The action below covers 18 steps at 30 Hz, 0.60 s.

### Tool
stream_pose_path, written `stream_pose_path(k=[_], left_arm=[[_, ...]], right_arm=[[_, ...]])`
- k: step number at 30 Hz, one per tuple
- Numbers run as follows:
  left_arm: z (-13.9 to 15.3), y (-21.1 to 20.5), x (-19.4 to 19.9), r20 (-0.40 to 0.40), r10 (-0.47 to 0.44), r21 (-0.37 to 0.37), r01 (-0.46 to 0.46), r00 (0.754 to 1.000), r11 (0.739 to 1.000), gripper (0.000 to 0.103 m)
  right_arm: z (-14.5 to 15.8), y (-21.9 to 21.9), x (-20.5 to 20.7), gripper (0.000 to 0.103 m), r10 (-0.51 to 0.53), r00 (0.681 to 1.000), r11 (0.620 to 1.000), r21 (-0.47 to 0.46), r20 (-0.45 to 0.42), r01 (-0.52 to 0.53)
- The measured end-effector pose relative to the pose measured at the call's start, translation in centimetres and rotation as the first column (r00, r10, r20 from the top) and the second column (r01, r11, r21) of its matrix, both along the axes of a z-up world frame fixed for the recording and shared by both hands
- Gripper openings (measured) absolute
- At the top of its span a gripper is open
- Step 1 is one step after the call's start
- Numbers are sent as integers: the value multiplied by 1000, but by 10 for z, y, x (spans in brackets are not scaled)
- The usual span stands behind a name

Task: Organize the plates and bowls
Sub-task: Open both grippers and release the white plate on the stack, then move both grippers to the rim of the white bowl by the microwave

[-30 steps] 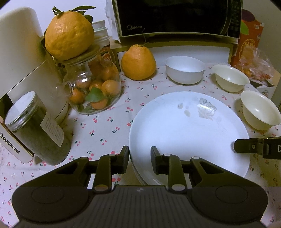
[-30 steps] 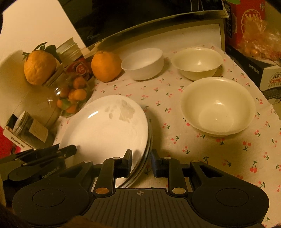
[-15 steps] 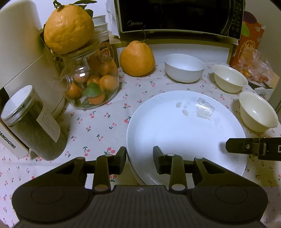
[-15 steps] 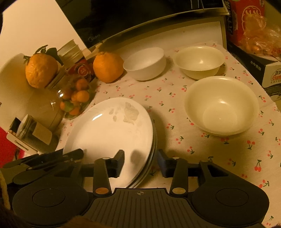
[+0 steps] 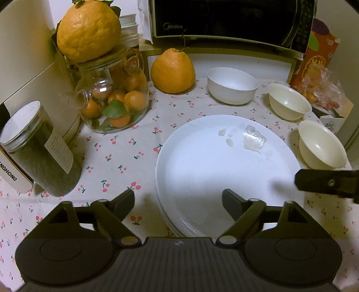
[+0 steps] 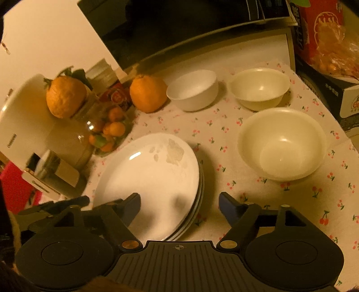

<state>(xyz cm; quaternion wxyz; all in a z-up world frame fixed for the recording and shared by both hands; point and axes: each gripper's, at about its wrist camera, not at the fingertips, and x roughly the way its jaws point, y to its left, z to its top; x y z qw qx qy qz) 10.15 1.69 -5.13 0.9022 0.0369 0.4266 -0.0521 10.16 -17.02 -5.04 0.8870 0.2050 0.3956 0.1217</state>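
A stack of white plates [image 5: 224,166] lies on the cherry-print cloth; the top plate has a dried smear. It also shows in the right wrist view [image 6: 152,179]. A white bowl [image 5: 232,85] and two cream bowls [image 5: 289,104] [image 5: 320,143] stand apart behind and right of the stack. In the right wrist view they are the white bowl [image 6: 193,89], the far cream bowl [image 6: 260,87] and the near cream bowl [image 6: 282,143]. My left gripper [image 5: 178,200] is open over the stack's near left rim. My right gripper [image 6: 179,205] is open over its near right rim; its finger [image 5: 325,183] shows at the right.
A glass jar of small oranges [image 5: 114,98] with a big orange [image 5: 88,29] on top, a dark canister [image 5: 40,148] and a white appliance [image 5: 24,60] stand at the left. Another orange [image 5: 172,70] and a microwave [image 5: 228,20] stand behind. Boxes and bagged fruit [image 5: 318,92] are at the right.
Both grippers have opened wide from nearly shut and drawn back a little above the stack of plates. The plates and bowls have not moved.
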Motion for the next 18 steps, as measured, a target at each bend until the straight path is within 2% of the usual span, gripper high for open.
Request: stream_pose_path(k=[2,6,11,16,18], left_arm=[[2,1,-1,-2,8,-14,-8,1000,1000,91],[8,3,-1,2,39,-56,-38,999,998,94],[20,2,1,17,63,-100,-61,998,993,102],[26,-1,17,-34,91,-193,-96,995,976,102],[29,-6,23,-32,86,-199,-91,996,976,102]], right_arm=[[4,-4,-4,86,8,1000,1000,5,12,-8],[14,-9,-13,87,31,999,999,13,24,-31],[33,-18,-22,93,33,995,999,7,89,-33],[41,-32,-7,94,-5,996,999,40,84,2],[45,-38,4,94,-21,996,999,50,85,17]])
